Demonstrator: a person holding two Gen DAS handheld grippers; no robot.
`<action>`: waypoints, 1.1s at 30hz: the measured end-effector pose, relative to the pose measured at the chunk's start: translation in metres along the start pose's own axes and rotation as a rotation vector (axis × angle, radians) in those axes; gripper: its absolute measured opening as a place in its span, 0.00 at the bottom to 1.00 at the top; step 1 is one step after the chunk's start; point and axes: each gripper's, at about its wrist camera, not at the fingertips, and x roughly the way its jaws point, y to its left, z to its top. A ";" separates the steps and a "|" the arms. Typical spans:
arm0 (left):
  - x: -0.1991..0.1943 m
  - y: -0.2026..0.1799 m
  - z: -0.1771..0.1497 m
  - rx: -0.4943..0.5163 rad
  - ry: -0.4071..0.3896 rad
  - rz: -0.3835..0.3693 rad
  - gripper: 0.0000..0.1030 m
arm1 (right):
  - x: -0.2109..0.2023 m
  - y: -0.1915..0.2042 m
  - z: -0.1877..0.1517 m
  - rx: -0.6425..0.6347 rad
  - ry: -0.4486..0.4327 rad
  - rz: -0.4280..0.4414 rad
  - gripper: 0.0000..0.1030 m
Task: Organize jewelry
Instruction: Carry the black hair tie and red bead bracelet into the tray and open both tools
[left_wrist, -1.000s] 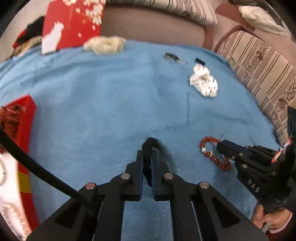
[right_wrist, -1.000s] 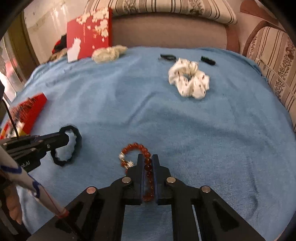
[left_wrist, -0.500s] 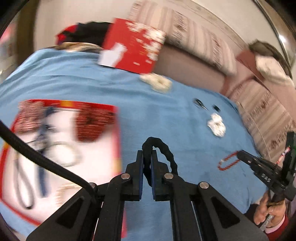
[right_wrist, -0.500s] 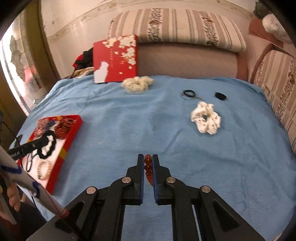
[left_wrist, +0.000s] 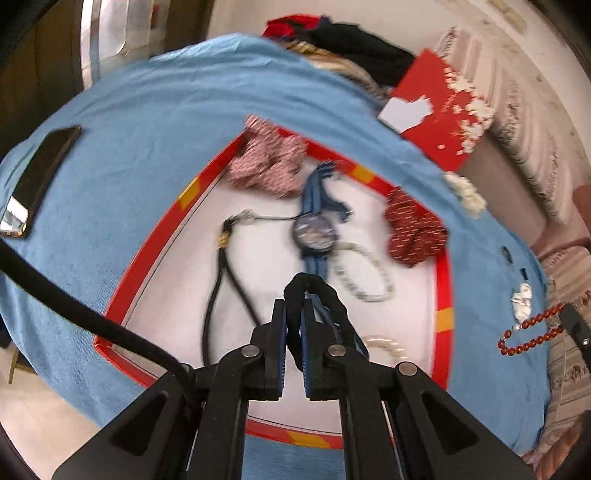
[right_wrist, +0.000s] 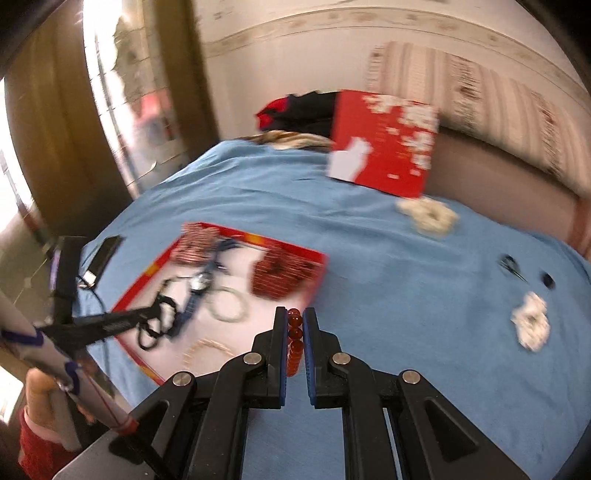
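Note:
My left gripper (left_wrist: 293, 314) is shut on a black hair tie (left_wrist: 317, 291), which hangs in a loop above the red-rimmed white tray (left_wrist: 441, 280). In the tray lie a blue-strapped watch (left_wrist: 316, 230), a black cord necklace (left_wrist: 218, 291), a pearl bracelet (left_wrist: 364, 273) and two patterned scrunchies (left_wrist: 267, 162). My right gripper (right_wrist: 294, 321) is shut on a red bead bracelet (right_wrist: 294, 341), held over the blue cloth just right of the tray (right_wrist: 147, 269). From the left wrist the bead bracelet (left_wrist: 532, 332) dangles at the far right. The left gripper (right_wrist: 147, 315) shows over the tray.
A blue cloth (right_wrist: 406, 295) covers the bed. On it lie a white scrunchie (right_wrist: 532, 325), a cream scrunchie (right_wrist: 428, 216), small black hair ties (right_wrist: 511, 266), a phone (left_wrist: 40, 173) and a red box lid (right_wrist: 384, 142) leaning at the back. A person's hand (right_wrist: 37, 391) holds the left tool.
Both grippers lifted their items off the cloth and swung left. The left one with the black hair tie now hangs over the tray; the right one carries the bead bracelet toward it.

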 end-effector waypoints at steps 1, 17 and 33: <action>0.003 0.003 -0.001 -0.006 0.014 0.013 0.06 | 0.008 0.008 0.003 -0.002 0.010 0.014 0.08; -0.013 -0.012 0.001 0.061 -0.048 -0.020 0.10 | 0.125 0.016 -0.013 0.052 0.232 0.025 0.09; -0.018 -0.037 0.002 0.067 -0.141 -0.011 0.40 | 0.077 -0.008 -0.019 -0.006 0.124 -0.075 0.46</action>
